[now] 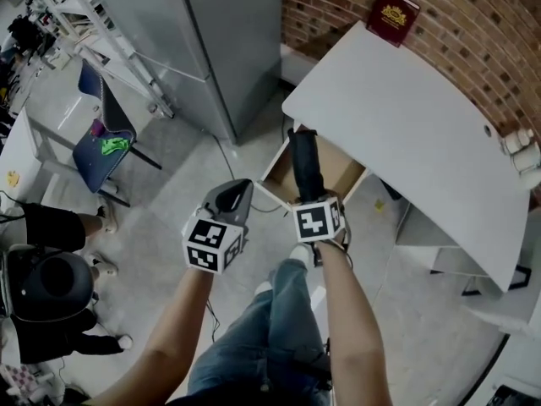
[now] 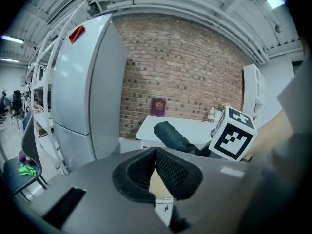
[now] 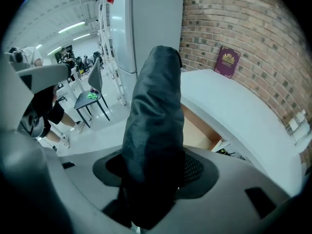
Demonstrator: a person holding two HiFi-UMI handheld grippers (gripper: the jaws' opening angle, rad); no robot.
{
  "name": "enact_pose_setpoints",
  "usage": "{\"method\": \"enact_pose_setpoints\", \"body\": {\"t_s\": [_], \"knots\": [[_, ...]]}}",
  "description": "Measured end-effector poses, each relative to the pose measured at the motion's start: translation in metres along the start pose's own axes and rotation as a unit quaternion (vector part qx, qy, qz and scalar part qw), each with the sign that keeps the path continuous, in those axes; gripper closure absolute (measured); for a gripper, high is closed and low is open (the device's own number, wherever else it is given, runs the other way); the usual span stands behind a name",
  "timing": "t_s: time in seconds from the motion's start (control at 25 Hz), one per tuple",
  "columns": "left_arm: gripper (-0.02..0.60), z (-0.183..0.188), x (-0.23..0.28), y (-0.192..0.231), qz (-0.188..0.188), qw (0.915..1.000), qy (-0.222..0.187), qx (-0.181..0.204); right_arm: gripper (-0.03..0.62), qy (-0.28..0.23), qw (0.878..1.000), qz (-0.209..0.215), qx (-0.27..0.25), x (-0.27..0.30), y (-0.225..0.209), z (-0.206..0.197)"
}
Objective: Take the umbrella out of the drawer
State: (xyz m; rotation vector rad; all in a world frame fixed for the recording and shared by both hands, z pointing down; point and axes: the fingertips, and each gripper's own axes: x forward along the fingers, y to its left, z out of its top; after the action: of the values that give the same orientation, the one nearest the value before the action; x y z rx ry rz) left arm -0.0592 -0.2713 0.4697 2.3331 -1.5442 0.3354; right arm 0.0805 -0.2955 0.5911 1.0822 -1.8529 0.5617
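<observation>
right claw (image 3: pixel 156 172): clamped wide on the black folded umbrella in its fabric sleeve (image 3: pixel 153 130), gripping the lower part from both sides, with the long end poking up past the jaws.
umbrella's place: in the right claw's grip, above the open white drawer with a bare tan wooden bottom (image 1: pixel 340 172), the far end toward the desk edge; no contact with the drawer seen from the head view (image 1: pixel 304 155).
left claw (image 2: pixel 156 152): pinched together at the tips, nothing between, just beside the right claw and taking no part in the hold.
drawer: pulled out from under the white curved desk (image 1: pixel 406 117); what can be seen inside looks empty, partly hidden behind the umbrella.
further out: dark red book (image 1: pixel 393 15) leaning against the brick wall (image 1: pixel 473 24) at the back of the desk; tall grey metal cabinet (image 1: pixel 220 41) to the left; blue chair (image 1: pixel 101 146) beyond it.
step in hand: judged to be the lift-out itself, nearly done, with the umbrella apparently clear of the drawer.
next move: probably carrying it away from the drawer front and desk edge, with a firm hold against the overhanging end tipping; left claw free to steady it.
</observation>
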Motion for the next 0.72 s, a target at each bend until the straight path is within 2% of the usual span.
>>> {"method": "enact_pose_setpoints", "body": {"t_s": [0.24, 0.44, 0.72], "knots": [[0.584, 0.026, -0.021, -0.009, -0.012, 0.9996, -0.024, 0.012, 0.347, -0.061, 0.998, -0.017, -0.019, -0.062, 0.007, 0.014], [0.584, 0.049, -0.037, -0.02, -0.023, 0.9986, -0.042, 0.022, 0.347, -0.109, 0.994, -0.017, -0.012, -0.11, 0.01, 0.023], [0.584, 0.085, -0.059, -0.038, -0.025, 0.9956, -0.08, 0.043, 0.345, -0.192, 0.981, -0.03, 0.003, -0.176, 0.008, 0.035]]}}
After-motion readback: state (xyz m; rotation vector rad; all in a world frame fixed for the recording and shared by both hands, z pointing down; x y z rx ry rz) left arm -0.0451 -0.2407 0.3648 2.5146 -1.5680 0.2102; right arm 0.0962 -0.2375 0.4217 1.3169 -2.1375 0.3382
